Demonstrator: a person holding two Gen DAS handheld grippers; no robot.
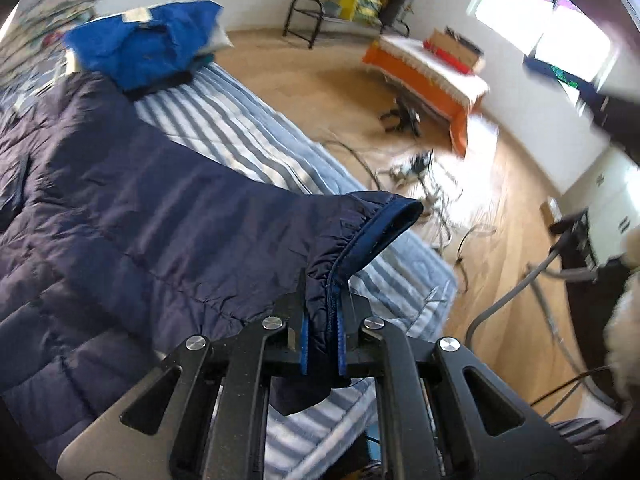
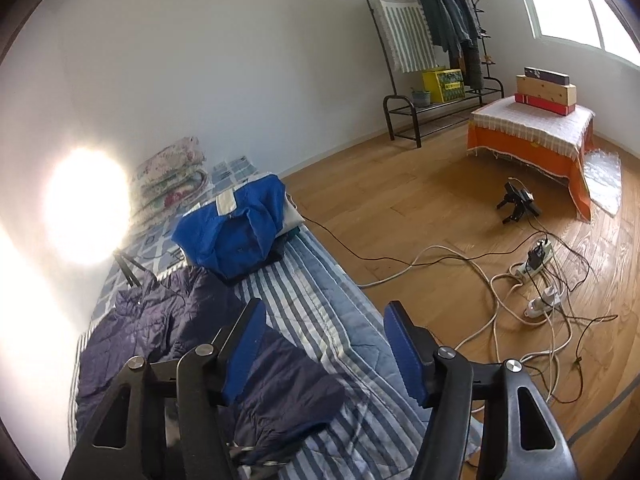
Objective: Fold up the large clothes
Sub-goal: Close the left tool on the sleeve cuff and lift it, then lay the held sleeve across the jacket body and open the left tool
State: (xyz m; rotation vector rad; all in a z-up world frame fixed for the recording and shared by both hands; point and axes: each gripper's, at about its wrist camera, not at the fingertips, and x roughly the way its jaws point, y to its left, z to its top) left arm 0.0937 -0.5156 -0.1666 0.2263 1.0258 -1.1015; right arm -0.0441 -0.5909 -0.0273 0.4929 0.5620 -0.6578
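A striped mattress [image 2: 320, 304] is lying on a wooden floor [image 2: 420, 208] beside a white wall. At its far left end, folded floral quilts [image 2: 168, 180] are stacking against the wall, with a blue garment [image 2: 232, 236] resting just in front. A navy puffer jacket [image 1: 120, 216] is spreading across the mattress. The left gripper [image 1: 320, 320] fingers are pinching its sleeve cuff [image 1: 360, 232]. The right gripper [image 2: 324, 352] fingers are standing spread above the jacket's hem. Farther right, cables [image 2: 520, 280] are trailing over the floor near an orange-draped low table [image 2: 532, 136] and a clothes rack [image 2: 432, 40].
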